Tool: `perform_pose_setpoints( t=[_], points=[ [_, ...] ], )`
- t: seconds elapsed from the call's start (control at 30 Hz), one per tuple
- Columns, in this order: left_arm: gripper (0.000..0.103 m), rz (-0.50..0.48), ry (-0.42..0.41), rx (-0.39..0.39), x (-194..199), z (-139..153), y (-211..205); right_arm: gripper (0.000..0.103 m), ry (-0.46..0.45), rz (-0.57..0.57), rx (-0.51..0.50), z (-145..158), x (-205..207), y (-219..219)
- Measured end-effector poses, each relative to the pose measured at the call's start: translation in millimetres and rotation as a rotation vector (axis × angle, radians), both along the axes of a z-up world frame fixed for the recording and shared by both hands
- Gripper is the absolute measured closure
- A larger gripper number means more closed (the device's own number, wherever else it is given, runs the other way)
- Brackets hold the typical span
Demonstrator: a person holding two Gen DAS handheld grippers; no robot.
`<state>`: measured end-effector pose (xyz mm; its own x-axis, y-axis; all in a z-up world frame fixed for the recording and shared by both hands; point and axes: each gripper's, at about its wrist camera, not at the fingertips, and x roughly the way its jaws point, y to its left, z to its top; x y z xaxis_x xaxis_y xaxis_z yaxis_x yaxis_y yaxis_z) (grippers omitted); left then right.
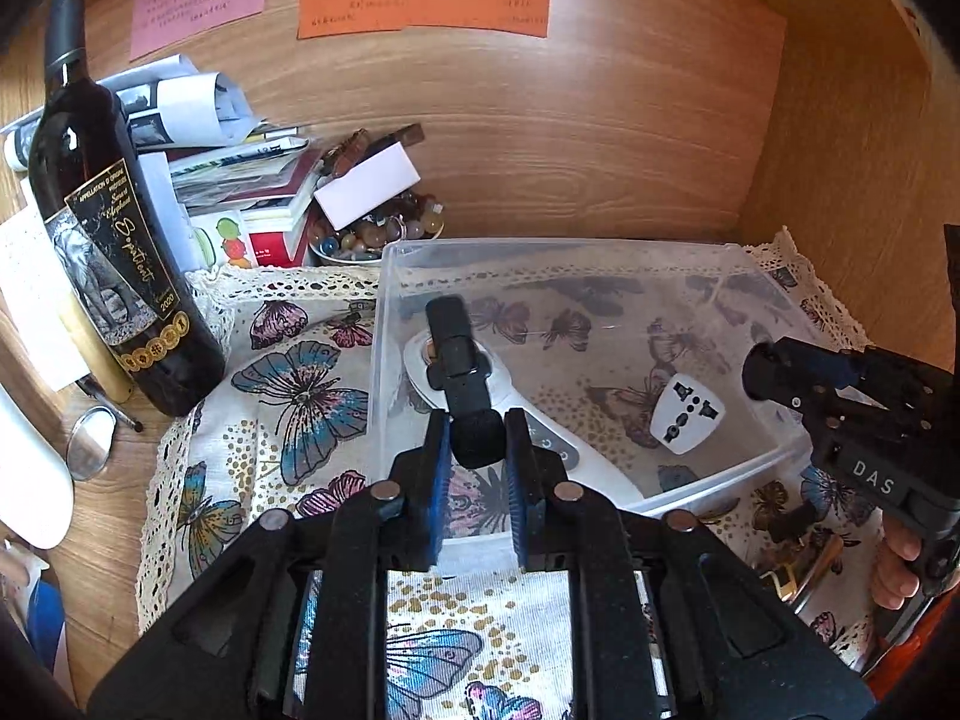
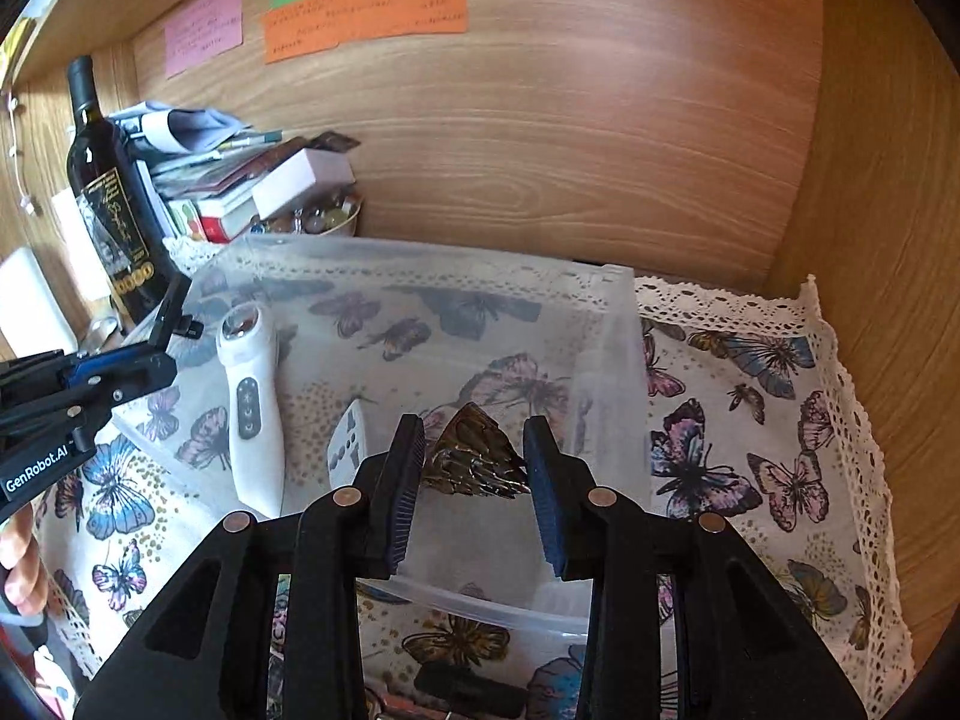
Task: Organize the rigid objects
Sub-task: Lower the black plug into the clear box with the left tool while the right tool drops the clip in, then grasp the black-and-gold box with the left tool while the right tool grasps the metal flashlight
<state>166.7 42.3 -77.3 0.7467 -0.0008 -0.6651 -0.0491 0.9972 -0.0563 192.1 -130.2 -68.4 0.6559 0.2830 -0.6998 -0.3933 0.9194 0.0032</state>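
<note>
A clear plastic bin (image 1: 600,276) sits on a butterfly cloth (image 2: 750,420), with a wine bottle (image 1: 114,276) to its left. Over the bin's left end, the left gripper (image 1: 477,450) pinches a black microphone (image 1: 462,378) above a white handheld device (image 2: 249,396). A white plug adapter (image 1: 687,414) lies mid-bin. Over the near wall, the right gripper (image 2: 474,468) clamps a dark, gold-streaked chunk (image 2: 477,450).

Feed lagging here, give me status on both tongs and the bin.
Left tongs shut on black microphone, over clear bin. Right tongs shut on dark gold-patterned piece. White handheld device and adapter already inside.
</note>
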Motion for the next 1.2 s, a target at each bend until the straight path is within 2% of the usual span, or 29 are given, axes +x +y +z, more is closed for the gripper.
perform_pose_setpoints(
  t=[0.07, 0.17, 0.27, 0.73, 0.97, 1.2],
  points=[
    [0.087, -0.002, -0.002, 0.007, -1.0, -0.2, -2.1, 0.071, 0.000, 0.004, -0.001, 0.5, 0.1, 0.8],
    [0.084, -0.005, -0.001, 0.007, -2.6, 0.7, -2.7, 0.063, 0.001, 0.007, 0.005, 1.9, -1.4, 0.5],
    [0.077, -0.008, -0.001, -0.008, -5.6, 3.1, -1.9, 0.058, -0.009, 0.004, 0.012, 5.7, -4.7, -0.9],
    [0.023, -0.032, -0.072, 0.011, -45.5, 24.0, -19.2, 0.037, -0.140, -0.029, 0.037, 44.0, -47.0, -26.1],
    [0.017, -0.098, -0.024, 0.010, -62.8, 10.3, -41.3, 0.032, -0.146, -0.063, 0.027, 43.3, -68.3, -47.1],
    [0.017, -0.162, 0.098, 0.006, -61.8, -21.9, -61.0, 0.025, -0.106, -0.113, 0.007, 30.4, -80.7, -70.8]
  ],
)
